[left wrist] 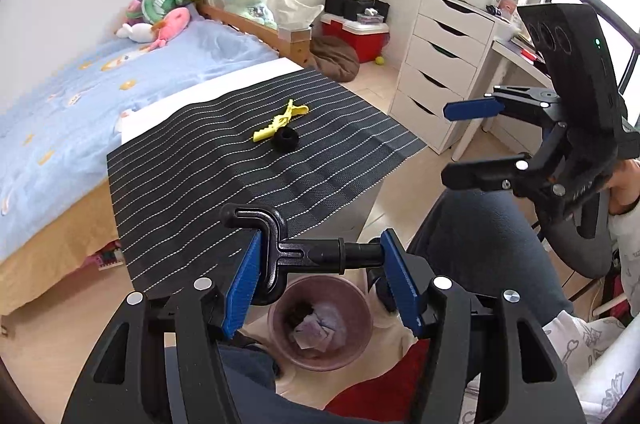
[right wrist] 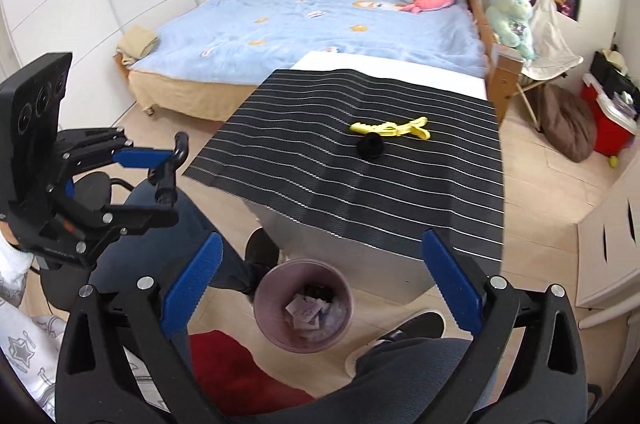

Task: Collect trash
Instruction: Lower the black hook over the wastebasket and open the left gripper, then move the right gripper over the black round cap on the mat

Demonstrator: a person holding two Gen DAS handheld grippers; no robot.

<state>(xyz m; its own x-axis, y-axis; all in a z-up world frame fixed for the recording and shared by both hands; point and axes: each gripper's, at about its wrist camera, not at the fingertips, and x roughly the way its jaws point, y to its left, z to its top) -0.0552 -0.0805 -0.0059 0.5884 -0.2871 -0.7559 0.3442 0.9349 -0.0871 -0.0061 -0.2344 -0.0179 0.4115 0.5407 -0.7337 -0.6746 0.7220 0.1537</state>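
My left gripper (left wrist: 320,264) is shut on a black plastic hook-shaped piece (left wrist: 288,248) and holds it above a pink waste bin (left wrist: 320,322) on the floor, which holds crumpled paper. The same gripper (right wrist: 160,184) with the black piece (right wrist: 170,172) shows at the left of the right wrist view. My right gripper (right wrist: 320,284) is open and empty, above the bin (right wrist: 304,308); it also shows at the right of the left wrist view (left wrist: 472,144). A yellow clip (left wrist: 280,122) and a black round object (left wrist: 285,139) lie on the striped mat (left wrist: 224,184).
The mat covers a white table (right wrist: 384,64) beside a blue bed (right wrist: 312,24) with plush toys. A white drawer unit (left wrist: 444,64) and desk stand at the right. A red cooler (left wrist: 356,32) and brown cushion sit by the wall. My legs and a red rug (right wrist: 236,372) lie below.
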